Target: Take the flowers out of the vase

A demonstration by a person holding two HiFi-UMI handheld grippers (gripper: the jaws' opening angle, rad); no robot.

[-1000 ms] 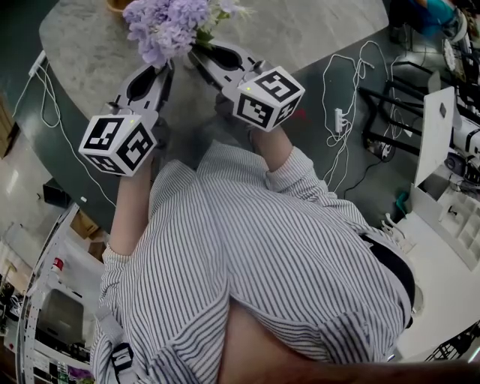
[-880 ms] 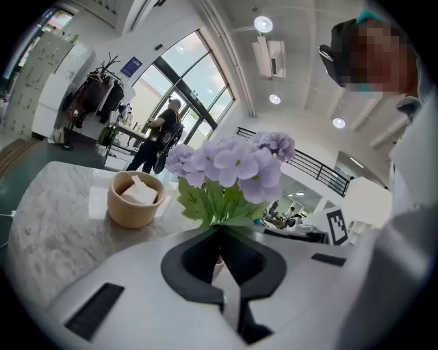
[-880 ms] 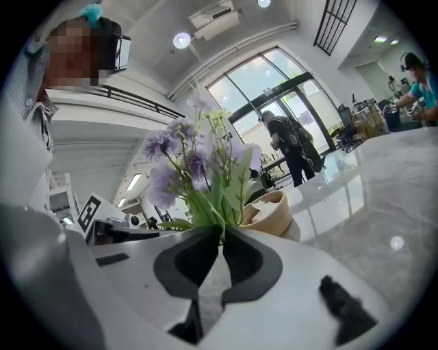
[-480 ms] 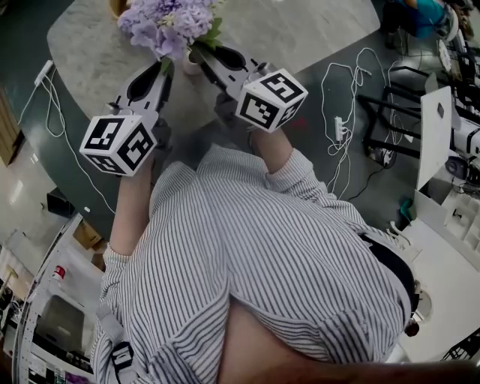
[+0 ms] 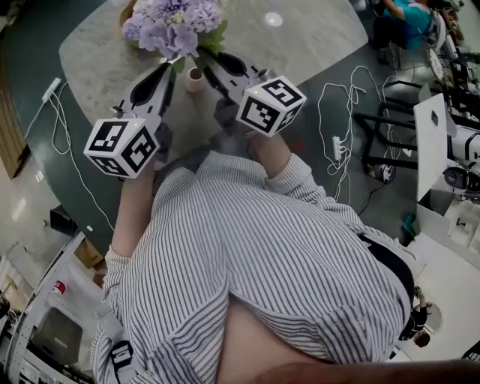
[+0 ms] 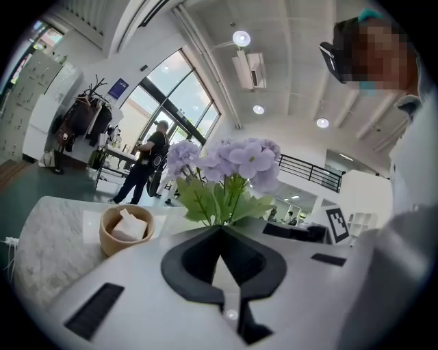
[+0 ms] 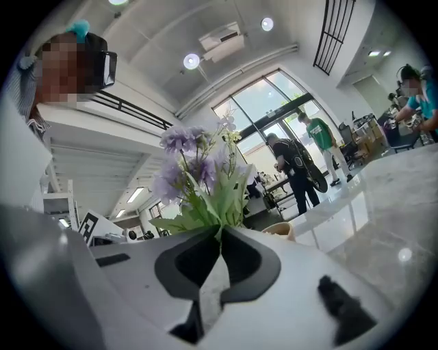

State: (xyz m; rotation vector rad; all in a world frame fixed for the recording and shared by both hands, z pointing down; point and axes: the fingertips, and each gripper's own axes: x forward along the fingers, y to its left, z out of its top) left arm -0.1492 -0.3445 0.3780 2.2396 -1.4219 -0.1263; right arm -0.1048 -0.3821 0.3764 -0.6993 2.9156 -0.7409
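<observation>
A bunch of pale purple flowers (image 5: 171, 26) with green leaves is held up over the round marble table (image 5: 315, 37). My left gripper (image 5: 170, 69) and right gripper (image 5: 199, 57) meet under the blooms, both shut on the stems. The small pale vase (image 5: 195, 79) stands on the table just below the two tips, its mouth showing. From the closed tip of the left gripper (image 6: 220, 227) the flowers (image 6: 229, 164) rise straight up. The right gripper (image 7: 220, 232) shows the same, with the flowers (image 7: 198, 174) sprouting from its closed tip.
A wooden bowl (image 6: 126, 229) with white pieces in it stands on the table left of the flowers, its edge also at the top of the head view as the bowl (image 5: 127, 13). Cables and a power strip (image 5: 341, 127) lie on the floor to the right. People stand in the background.
Both grippers have risen with the flowers between them. The vase, hidden under the bunch before, now shows below the tips.
</observation>
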